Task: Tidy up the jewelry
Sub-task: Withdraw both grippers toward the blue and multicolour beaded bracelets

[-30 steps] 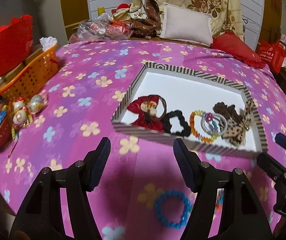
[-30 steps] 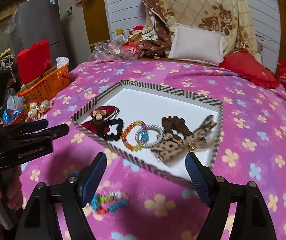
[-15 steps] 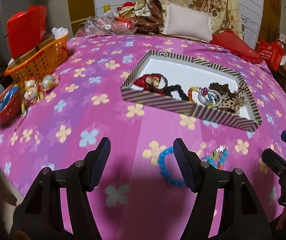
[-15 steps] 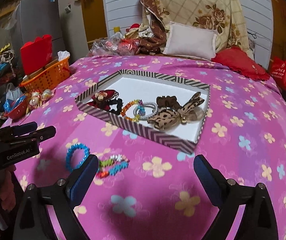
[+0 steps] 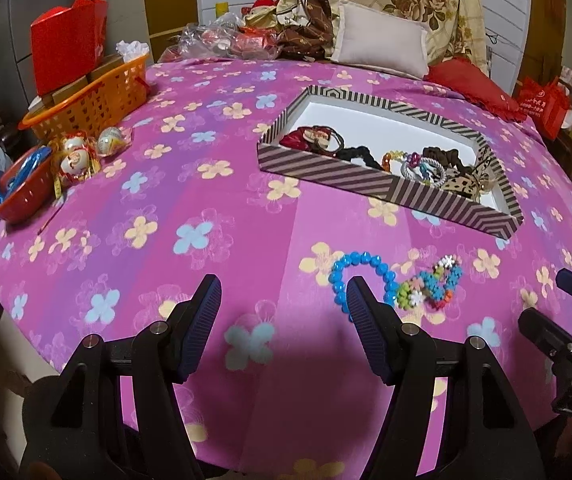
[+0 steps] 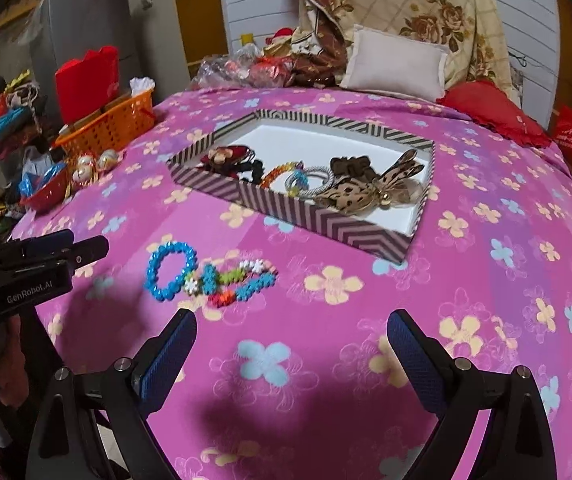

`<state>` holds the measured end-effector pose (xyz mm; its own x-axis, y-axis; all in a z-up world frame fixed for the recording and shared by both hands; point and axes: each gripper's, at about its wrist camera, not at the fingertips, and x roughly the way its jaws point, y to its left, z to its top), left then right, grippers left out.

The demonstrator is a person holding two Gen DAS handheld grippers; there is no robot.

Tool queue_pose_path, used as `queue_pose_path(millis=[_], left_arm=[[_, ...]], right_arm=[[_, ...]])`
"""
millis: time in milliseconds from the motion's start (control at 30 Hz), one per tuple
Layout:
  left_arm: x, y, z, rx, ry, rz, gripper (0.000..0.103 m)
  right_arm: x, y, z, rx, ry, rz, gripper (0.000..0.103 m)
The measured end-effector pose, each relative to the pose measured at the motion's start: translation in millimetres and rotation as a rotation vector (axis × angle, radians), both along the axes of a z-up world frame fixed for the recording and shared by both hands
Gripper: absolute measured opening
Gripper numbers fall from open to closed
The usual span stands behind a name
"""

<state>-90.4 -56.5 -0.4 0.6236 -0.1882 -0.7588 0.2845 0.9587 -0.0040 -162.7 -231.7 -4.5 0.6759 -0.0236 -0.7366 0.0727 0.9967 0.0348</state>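
both grippers' jaws released, empty; "genrobot.ai" on the left gripper [image 6: 38, 276] body.

Striped tray [image 6: 286, 208] w/ white floor sitting on the pink cloth, holding hair ties, a bead bracelet & leopard bow [image 6: 370, 188]. Blue bead bracelet [image 6: 171, 270] lying flat nr the tray's front wall, touching a multicolour flower-bead bracelet [image 6: 238, 282] beside it.

Bare cloth [image 6: 466, 280] right of bracelets [image 6: 206, 276]; striped box [image 6: 326, 220] behind.
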Motion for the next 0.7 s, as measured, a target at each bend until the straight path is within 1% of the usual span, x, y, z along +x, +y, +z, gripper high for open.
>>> queue_pose_path(millis=[133,333,433,567,700], left_arm=[[-2,1,-4,0.003,0.010,0.000,0.065],[-2,4,-10,0.001,0.033,0.003,0.065],[-3,5,-12,0.001,0.040,0.001,0.065],[-5,9,-15,-0.007,0.054,-0.012,0.065],[-1,8,-19,-0.018,0.083,-0.025,0.065]], right_arm=[[0,3,-3,-0.024,0.007,0.005,0.095],[-1,6,-2,-0.058,-0.016,0.010,0.095],[1,8,-4,-0.079,-0.005,0.011,0.095],[2,4,-7,-0.025,0.000,0.016,0.095],[6,4,-9,-0.005,0.003,0.019,0.095]])
